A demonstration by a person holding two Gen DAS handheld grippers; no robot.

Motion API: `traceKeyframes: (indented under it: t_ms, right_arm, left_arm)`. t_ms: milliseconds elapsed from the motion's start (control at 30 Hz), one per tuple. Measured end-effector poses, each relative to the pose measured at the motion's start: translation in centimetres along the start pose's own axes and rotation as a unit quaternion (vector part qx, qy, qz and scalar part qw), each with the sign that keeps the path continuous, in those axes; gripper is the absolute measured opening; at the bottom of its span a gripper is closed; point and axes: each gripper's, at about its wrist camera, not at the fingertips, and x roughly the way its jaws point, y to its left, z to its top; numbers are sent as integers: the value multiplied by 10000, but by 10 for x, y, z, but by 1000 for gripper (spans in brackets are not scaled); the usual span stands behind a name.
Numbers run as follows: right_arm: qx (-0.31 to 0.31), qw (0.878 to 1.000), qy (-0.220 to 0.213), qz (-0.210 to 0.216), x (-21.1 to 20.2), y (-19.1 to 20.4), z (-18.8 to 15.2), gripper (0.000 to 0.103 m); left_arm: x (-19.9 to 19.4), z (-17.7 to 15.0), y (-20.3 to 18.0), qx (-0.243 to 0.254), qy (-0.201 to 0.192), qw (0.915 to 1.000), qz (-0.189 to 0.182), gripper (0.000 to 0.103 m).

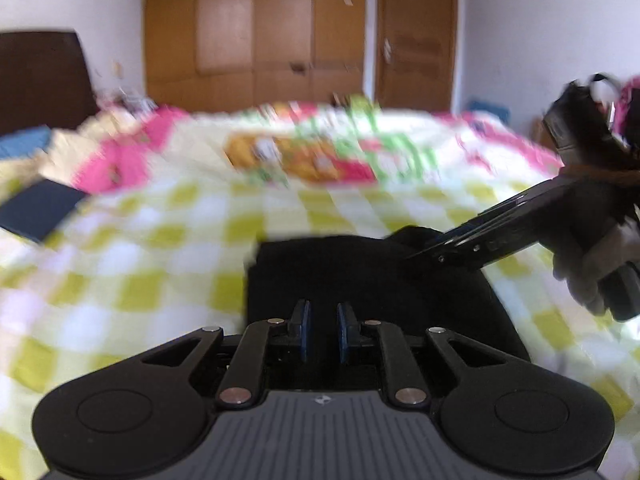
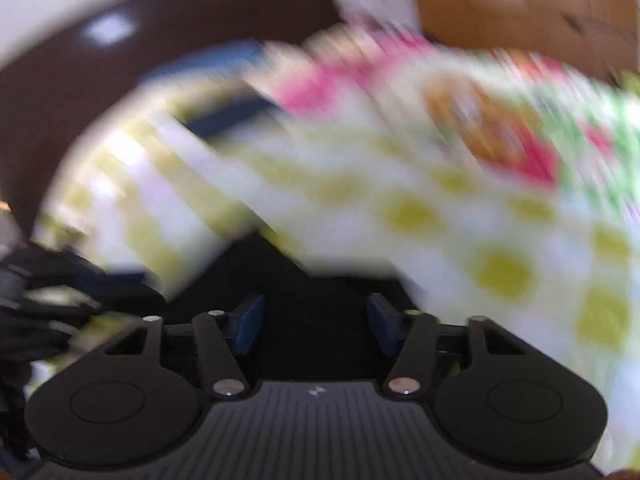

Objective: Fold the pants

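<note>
The black pants lie in a folded block on the checked bedspread, right in front of my left gripper. Its jaws stand a small gap apart and hold nothing; they sit at the near edge of the pants. My right gripper reaches in from the right and its tips touch the far right corner of the pants. In the right wrist view the pants lie between and ahead of the widely spread jaws of the right gripper. That view is heavily blurred.
A dark blue folded item lies on the bed at the left. A pink, green and orange patterned cover lies further back. A dark headboard and wooden wardrobe doors stand behind the bed.
</note>
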Motion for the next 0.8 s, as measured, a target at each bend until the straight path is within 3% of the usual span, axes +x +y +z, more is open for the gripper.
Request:
traceKeyframes:
  t_ms: [33, 100, 200, 267, 367, 433, 500, 533, 567, 600, 667, 700, 767, 800]
  right_arm:
    - [482, 9987, 134, -34, 3, -17, -7, 2]
    - [959, 9948, 6, 334, -11, -33, -14, 4]
    - [1093, 9917, -303, 599, -37, -35, -10, 26]
    - [1196, 9890, -612, 614, -43, -38, -9, 53]
    - [907, 9928, -754, 215, -33, -35, -5, 62]
    - [1328, 9877, -731, 380, -25, -52, 5, 62]
    - [1709, 9823, -405, 649, -16, -68, 14, 55]
    - [1755, 9817, -234, 707, -9, -71, 17, 40]
    - [1661, 9829, 14, 798, -1, -71, 20, 16]
    - [1429, 9864, 231, 777, 3, -69, 22, 12]
    - [676, 9960, 549, 217, 3, -65, 26, 13]
    - [552, 9966, 618, -29, -1, -69, 27, 15]
    - [333, 9930, 664, -922, -14, -79, 30, 11]
    - [221, 9915, 671, -1091, -23, -83, 30, 12]
  left_arm:
    - [11, -6, -1, -50, 158, 9998, -63, 30]
    - [20, -15, -2, -127, 290, 9995, -85, 30]
    - [17, -17, -1, -86, 215, 9997, -105, 30]
    - [16, -13, 0, -173, 200, 9995, -159, 31]
    - [15, -12, -2, -118, 208, 9996, -133, 31]
    - [13, -13, -7, -20, 205, 9997, -95, 34]
    - [14, -13, -10, 8, 197, 9997, -112, 38]
    - [15, -13, -10, -5, 202, 9997, -117, 40]
    - [15, -12, -10, -7, 201, 9997, -135, 41]
    - [15, -11, -11, 17, 204, 9997, -139, 41]
    - [15, -10, -10, 65, 198, 9997, -154, 43]
    - [16, -11, -9, 94, 189, 9996, -165, 44]
    - [20, -12, -8, 130, 242, 9995, -171, 46]
    - [22, -14, -5, 112, 281, 9993, -198, 46]
